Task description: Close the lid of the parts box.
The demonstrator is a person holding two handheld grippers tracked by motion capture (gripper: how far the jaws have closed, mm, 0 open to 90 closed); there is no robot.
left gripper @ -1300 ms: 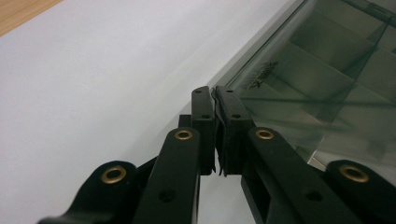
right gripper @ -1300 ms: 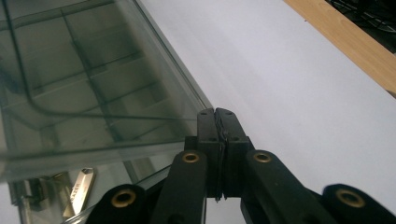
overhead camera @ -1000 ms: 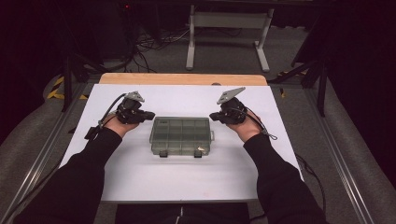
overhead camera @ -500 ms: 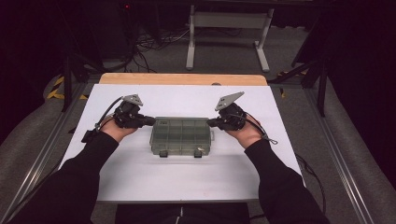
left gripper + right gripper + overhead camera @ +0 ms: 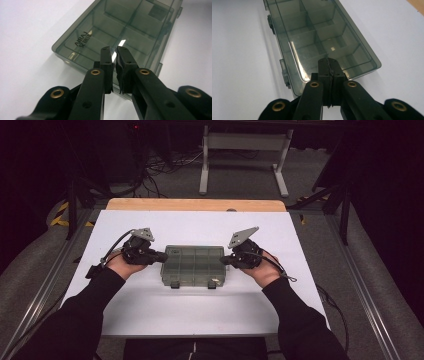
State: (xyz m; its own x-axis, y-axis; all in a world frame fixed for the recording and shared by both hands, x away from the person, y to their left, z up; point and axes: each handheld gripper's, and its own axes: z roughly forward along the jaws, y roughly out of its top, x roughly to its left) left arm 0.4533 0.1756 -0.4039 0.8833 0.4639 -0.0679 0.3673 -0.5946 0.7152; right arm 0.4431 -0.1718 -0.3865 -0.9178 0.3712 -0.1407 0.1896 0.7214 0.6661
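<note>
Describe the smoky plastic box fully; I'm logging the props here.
The box is a flat, see-through grey plastic organiser, lid shut, with dividers forming compartments that look empty. Two latches sit on its near edge, and black lettering marks the lid. It lies flat mid-table on the white sheet, between the left gripper and right gripper, at its two ends.

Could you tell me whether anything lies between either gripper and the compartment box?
Nothing visible does: the left gripper and right gripper sit at opposite ends of the compartment box, with bare white table around.

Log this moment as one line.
left gripper: shut, empty, at box's left end | right gripper: shut, empty, at right end | compartment box: lid closed, on table
</note>
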